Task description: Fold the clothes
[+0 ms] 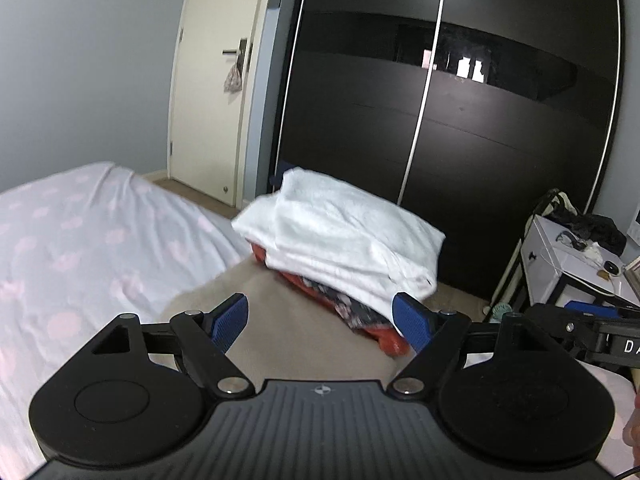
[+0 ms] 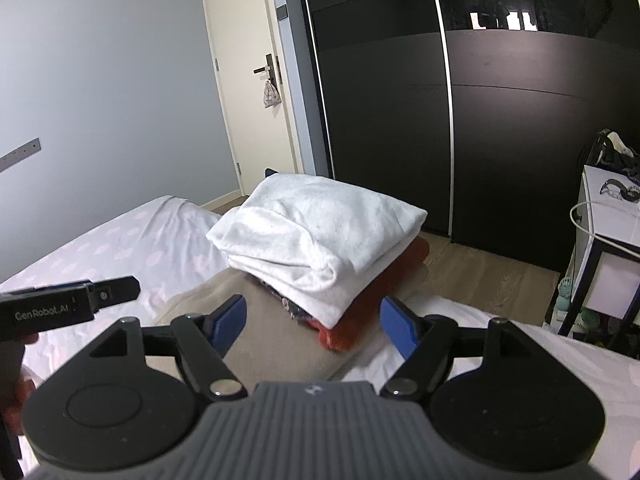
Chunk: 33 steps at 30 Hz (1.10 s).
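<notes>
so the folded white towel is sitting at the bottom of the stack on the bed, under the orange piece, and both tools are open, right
Not quite. The white towel lies on top of the stack, over the orange piece; the right wrist view shows it. Both the left tool and right tool are open.

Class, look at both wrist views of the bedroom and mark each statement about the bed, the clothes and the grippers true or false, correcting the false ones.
1. A folded white garment lies on top of the pile. True.
2. The left gripper is shut on the white garment. False: its jaws are open and hold nothing.
3. An orange garment lies under the white one. True.
4. The pile rests on the floor. False: it sits on a beige cloth on the bed.
5. The wardrobe behind the pile is white. False: it is dark.
6. The right gripper is open. True.
</notes>
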Tool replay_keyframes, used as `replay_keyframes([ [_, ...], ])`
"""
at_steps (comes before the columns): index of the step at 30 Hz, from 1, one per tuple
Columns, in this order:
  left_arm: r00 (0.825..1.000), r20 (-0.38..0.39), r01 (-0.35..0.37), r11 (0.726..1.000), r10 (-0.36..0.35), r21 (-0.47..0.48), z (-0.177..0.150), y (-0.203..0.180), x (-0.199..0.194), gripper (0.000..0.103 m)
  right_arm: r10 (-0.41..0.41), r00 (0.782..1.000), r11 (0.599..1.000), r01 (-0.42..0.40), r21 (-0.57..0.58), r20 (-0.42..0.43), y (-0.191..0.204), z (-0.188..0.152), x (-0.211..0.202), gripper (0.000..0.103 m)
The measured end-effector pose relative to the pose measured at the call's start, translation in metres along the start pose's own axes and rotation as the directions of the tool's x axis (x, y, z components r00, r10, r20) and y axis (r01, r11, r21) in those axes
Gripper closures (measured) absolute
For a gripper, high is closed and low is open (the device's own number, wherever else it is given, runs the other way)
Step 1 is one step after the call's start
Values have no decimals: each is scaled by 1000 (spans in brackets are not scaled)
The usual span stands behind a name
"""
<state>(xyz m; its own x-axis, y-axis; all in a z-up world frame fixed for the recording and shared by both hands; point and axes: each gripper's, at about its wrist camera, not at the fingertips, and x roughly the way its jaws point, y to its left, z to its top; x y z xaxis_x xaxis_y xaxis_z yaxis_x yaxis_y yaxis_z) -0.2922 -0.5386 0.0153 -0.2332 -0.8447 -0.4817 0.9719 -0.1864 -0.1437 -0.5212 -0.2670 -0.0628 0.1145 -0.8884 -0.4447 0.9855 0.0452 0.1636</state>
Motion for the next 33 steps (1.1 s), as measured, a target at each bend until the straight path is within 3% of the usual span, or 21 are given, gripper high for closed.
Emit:
replay_keyframes([
  [18,996,8,-90,996,90,-2,-24,-56,-52,24,88,993,994,-84,-63,74,-13,-24,-54,22],
  [33,994,7,-110,994,110,-14,-25,-62,-61,24,140,988,987,-134,-87,64,-11,-29,-63,20],
])
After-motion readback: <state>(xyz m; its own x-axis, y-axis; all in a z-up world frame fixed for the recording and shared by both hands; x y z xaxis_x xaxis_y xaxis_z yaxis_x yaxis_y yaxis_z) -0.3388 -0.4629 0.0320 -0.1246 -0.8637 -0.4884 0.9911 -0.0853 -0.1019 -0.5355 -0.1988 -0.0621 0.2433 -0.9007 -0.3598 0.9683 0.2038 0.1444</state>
